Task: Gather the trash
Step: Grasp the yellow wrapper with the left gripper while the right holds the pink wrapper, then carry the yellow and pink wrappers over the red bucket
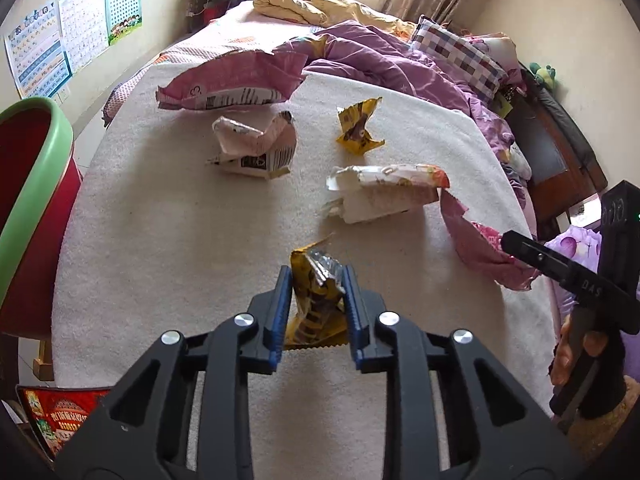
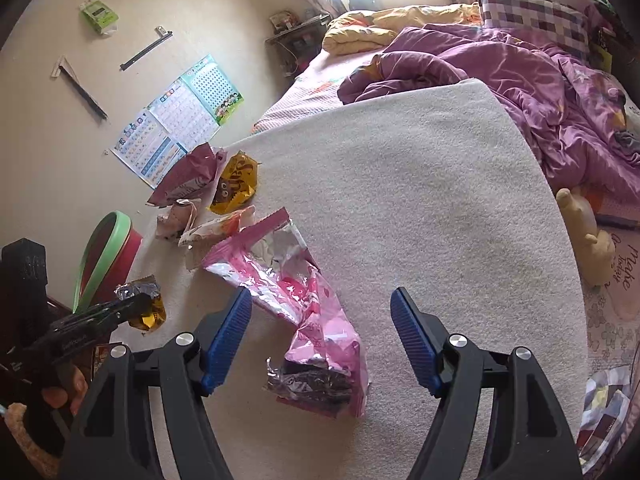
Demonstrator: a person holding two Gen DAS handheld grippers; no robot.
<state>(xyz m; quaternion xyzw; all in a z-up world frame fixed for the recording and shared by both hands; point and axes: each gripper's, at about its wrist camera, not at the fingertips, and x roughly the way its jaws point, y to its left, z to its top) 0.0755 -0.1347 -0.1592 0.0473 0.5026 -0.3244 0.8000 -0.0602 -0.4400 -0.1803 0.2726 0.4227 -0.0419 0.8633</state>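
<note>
Left claw (image 1: 316, 280) grips upright yellow wrapper (image 1: 318, 300); right claw (image 2: 322, 312) gapes around lengthwise pink wrapper (image 2: 308, 312).

home bedroom | bed (image 1: 240, 32) with purple quilt (image 1: 380, 60), checked pillow (image 1: 456, 50) | wall charts (image 1: 72, 24) beside bed

Legible text is scant — "DAS" on the black gripper arm (image 1: 588, 280), and "Make today" in script on the purple bedding (image 2: 624, 270). Wrapper print is unreadable.
</note>
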